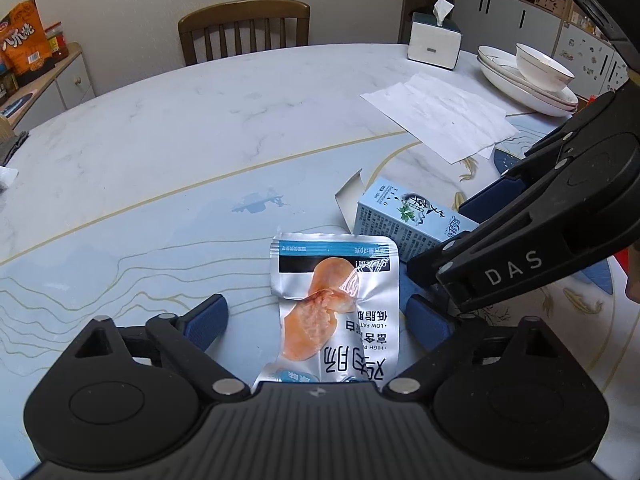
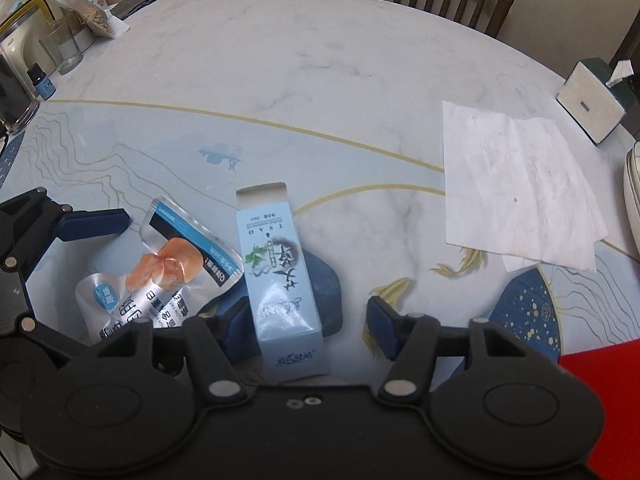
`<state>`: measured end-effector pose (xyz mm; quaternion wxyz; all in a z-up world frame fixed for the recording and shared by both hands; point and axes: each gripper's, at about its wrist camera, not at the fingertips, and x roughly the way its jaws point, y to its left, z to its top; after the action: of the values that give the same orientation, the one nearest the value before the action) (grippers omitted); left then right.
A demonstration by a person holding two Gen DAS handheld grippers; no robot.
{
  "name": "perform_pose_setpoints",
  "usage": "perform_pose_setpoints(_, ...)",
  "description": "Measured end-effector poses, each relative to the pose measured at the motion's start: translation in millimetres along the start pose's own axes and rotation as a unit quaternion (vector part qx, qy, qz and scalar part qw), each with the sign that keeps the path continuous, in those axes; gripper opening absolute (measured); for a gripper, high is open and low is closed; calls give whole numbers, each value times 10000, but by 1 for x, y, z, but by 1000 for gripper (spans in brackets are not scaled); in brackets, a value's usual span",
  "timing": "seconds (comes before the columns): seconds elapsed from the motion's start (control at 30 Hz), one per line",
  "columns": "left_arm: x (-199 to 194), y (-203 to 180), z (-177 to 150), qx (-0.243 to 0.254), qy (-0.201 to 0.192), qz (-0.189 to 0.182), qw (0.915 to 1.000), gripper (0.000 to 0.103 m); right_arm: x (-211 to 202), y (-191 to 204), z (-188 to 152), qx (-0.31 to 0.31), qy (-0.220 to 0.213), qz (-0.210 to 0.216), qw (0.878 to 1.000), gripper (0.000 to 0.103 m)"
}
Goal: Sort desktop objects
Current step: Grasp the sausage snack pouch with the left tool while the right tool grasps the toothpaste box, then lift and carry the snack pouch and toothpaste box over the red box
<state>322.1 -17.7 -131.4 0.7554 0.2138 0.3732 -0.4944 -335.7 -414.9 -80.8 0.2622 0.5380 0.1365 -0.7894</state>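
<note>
A silver snack pouch (image 1: 338,304) lies flat on the table between the open fingers of my left gripper (image 1: 320,320); it also shows in the right wrist view (image 2: 160,280). A light blue carton (image 2: 280,280) with its end flap open lies between the open fingers of my right gripper (image 2: 308,324); it also shows in the left wrist view (image 1: 408,220). Neither gripper touches its object. The two grippers are close side by side, the right gripper (image 1: 480,248) just right of the pouch.
White paper sheets (image 2: 516,188) lie to the right. A tissue box (image 2: 592,100), stacked plates with a bowl (image 1: 528,76), glasses and a small bottle (image 2: 42,84) stand around the table's edge. A wooden chair (image 1: 244,28) is behind. Something red (image 2: 604,392) is at the near right.
</note>
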Motion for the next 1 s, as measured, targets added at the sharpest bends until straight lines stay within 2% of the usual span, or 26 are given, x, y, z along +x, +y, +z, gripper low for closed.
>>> perform_pose_setpoints(0.1,-1,-1,1,23,-43,30,10000,84,-2,2,1,-31,-40,40,10000,44)
perform_pose_setpoints(0.17,-1,-2,2,52,-67,41,10000,79,-2,4,1,-36,-56,43,10000,43)
perform_pose_setpoints(0.27,-2,-3,3,105,-100,30,9999,66,-3,6,2,-58,-87,57,9999,32)
perform_pose_setpoints(0.33,-3,-2,4,79,-90,-18,9999,66,-3,6,2,-72,-89,51,9999,29)
perform_pose_setpoints(0.7,-8,9,6,-346,-10,-240,9991,63,-7,5,-4,128,-159,103,9997,28)
perform_pose_setpoints(1.0,-20,7,-5,-562,101,-407,9975,62,-21,8,-19,179,-190,219,9994,28)
